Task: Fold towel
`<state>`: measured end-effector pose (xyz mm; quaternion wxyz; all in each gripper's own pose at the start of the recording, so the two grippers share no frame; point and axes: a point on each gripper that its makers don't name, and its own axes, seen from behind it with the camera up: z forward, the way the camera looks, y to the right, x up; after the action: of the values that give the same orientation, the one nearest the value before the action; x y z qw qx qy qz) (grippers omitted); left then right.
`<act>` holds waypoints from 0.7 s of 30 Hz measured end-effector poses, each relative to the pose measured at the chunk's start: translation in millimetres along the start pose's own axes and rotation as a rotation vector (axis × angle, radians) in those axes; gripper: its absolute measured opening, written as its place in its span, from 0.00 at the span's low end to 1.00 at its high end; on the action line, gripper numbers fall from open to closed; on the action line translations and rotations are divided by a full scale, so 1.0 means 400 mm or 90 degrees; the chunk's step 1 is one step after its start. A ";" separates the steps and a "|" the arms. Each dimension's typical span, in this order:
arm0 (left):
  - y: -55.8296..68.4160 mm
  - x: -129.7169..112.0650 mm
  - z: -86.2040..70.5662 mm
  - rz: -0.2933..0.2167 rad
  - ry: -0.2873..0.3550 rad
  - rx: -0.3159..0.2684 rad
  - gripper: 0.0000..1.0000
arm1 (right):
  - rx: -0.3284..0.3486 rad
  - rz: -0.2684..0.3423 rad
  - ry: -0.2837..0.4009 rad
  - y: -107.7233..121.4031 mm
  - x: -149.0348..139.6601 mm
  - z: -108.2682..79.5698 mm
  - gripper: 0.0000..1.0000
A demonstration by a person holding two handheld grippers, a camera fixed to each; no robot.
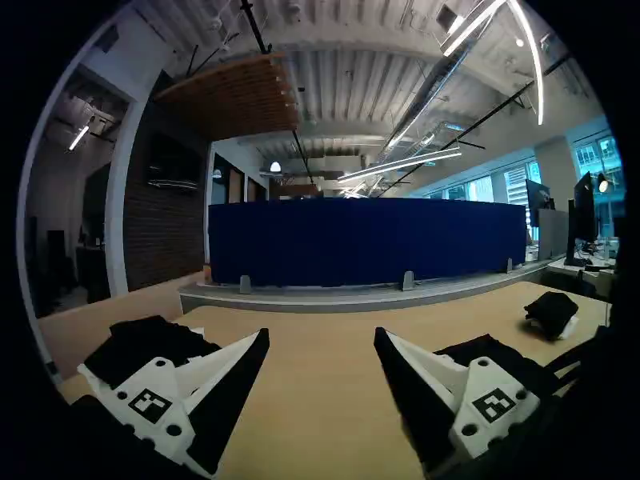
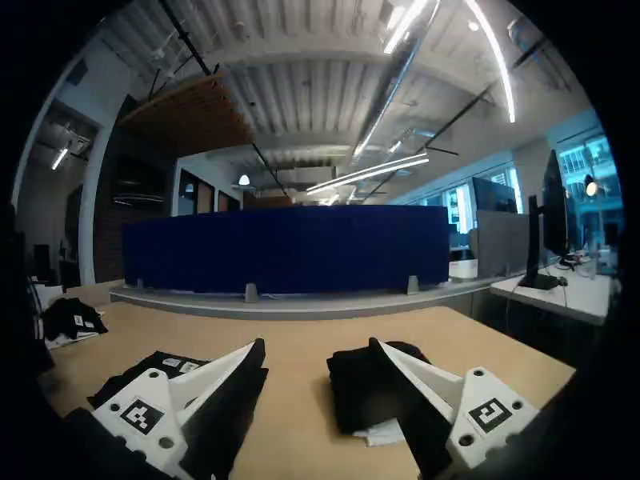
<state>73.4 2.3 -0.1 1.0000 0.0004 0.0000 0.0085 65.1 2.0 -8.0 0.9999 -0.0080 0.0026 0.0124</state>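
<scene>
The left gripper point(image 1: 320, 332) is held low and level over the wooden table point(image 1: 320, 424), its two fingers set wide apart with bare wood showing in the gap. It clamps nothing, which reads as a ready stance ahead of a grasp. One dark cloth point(image 1: 148, 340) lies on the table just behind one finger and a second dark piece point(image 1: 504, 352) just behind the other; contact with either cannot be determined. The right gripper point(image 2: 316, 342) is held the same way, with its fingers apart and gripping nothing. Just ahead of it lies a folded towel point(image 2: 356, 388): black, matte, a compact stack with soft rounded edges and a pale layer point(image 2: 380, 434) showing under its near edge. One finger overlaps it in the right gripper view, so contact cannot be confirmed. To the other side lies a flatter black cloth point(image 2: 148, 372) bearing small white tags. It appears the least folded piece and is judged the likeliest item to be worked next. Farther off, a small black bundle point(image 1: 552, 310) sits near the table's far corner, and another bundle point(image 2: 72, 318) rests at the far side edge. Beyond the table stands a blue partition point(image 1: 360, 240), with a monitor point(image 2: 552, 212) on an adjacent desk.
</scene>
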 end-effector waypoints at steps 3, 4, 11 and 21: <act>0.011 0.076 -0.005 0.011 -0.003 -0.004 0.97 | -0.005 -0.013 0.001 0.003 0.065 -0.006 1.00; 0.015 0.097 -0.007 0.016 -0.004 -0.006 0.97 | -0.004 -0.015 -0.002 0.003 0.083 -0.008 1.00; 0.042 0.226 -0.017 0.046 -0.015 -0.012 0.98 | -0.008 -0.014 -0.014 0.009 0.209 -0.017 1.00; 0.071 0.264 0.001 0.027 -0.049 -0.033 0.97 | 0.005 0.001 -0.034 0.019 0.270 0.006 1.00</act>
<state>178.7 32.4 0.3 0.9985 -0.0250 -0.0386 0.0294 173.1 12.4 -6.4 0.9996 -0.0039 -0.0238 0.0131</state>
